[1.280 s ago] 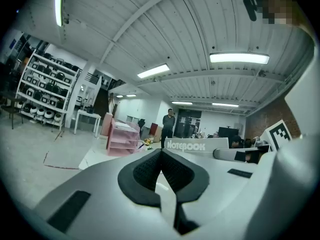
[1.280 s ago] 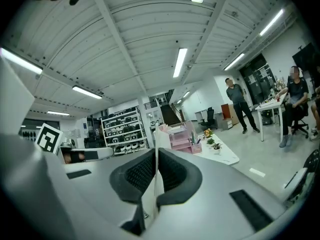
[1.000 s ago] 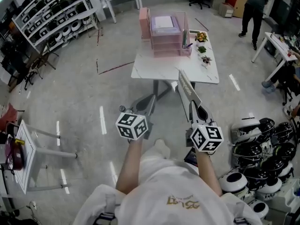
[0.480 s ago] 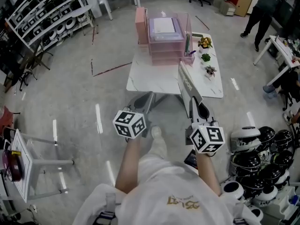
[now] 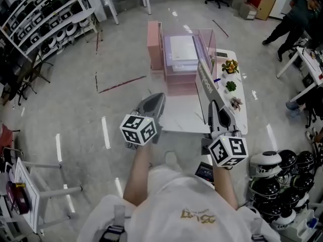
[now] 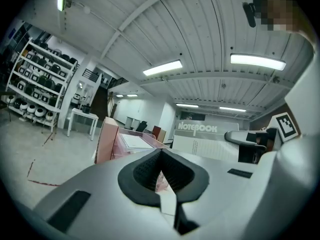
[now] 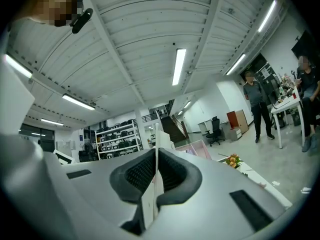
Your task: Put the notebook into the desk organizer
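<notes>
Notebook [image 5: 206, 84] is up off the surface, held on edge by the right gripper [image 5: 218, 114]. The jaws are clamped narrow on its near end, and in the right gripper view the thin edge runs straight up between the pads. The cover is white-grey with "NOTEBOOK" printed along it. It slants up and away from the person, over the front right part of the white surface [image 5: 176, 119].

Its far end points at the desk organizer [image 5: 179, 59]. In the head view it overlaps the organizer's right wall, but I can't tell whether it touches or just passes in front. The organizer is a stack of pink see-through trays at the far part of the surface, with a white sheet in the top tray. A pink upright box [image 5: 153, 37] stands just beside its left side. Three small potted plants [image 5: 231, 86] sit in a row along the right edge of the surface, to the right of the notebook.

The left gripper [image 5: 153, 101] hovers over the front left edge of the surface. Its jaws are closed together with nothing in them, well apart from the notebook.

A shelving rack [image 5: 48, 16] loaded with helmets is at far left. A pile of black-and-white helmets [image 5: 282, 168] lies on the floor at the person's right. Another person [image 5: 292, 16] stands at far right, beyond the surface.
</notes>
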The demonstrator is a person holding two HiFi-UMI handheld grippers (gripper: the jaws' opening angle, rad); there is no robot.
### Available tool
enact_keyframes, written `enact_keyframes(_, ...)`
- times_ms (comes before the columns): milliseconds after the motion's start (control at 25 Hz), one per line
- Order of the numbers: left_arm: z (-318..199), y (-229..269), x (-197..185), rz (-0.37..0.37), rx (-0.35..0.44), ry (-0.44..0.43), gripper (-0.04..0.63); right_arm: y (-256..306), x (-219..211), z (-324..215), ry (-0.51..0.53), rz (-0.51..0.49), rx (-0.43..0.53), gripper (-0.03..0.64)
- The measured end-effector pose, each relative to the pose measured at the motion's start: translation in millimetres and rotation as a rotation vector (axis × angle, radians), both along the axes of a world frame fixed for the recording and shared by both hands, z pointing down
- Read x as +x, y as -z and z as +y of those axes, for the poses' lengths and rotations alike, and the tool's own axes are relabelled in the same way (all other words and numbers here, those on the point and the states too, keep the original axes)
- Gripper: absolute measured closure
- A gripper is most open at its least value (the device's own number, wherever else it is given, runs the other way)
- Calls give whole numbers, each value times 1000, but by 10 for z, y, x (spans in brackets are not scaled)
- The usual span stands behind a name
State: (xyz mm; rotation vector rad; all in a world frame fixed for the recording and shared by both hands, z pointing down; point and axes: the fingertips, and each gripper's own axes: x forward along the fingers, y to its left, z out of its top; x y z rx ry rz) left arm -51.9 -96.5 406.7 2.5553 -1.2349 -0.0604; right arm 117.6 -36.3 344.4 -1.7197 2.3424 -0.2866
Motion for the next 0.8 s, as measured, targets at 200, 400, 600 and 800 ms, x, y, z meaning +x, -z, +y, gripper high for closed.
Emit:
enact_keyframes(200,-593,-37,-18,-4,-6,-26,578,10,-73,-581,-15,2,6,597)
enact_keyframes(400,-965,-113,1,-6,-17,-54,578,-29,-68,-947,-37,-16,11,597)
enact_keyframes(600,-1162,-116,-48,-10,-21,-66,578,-30,-93,-1176,-54,-32,10,597)
enact_keyframes(800,-1315,-150,-60,1,-34,-60,578,36,-42,-1285,-81,0,25,597)
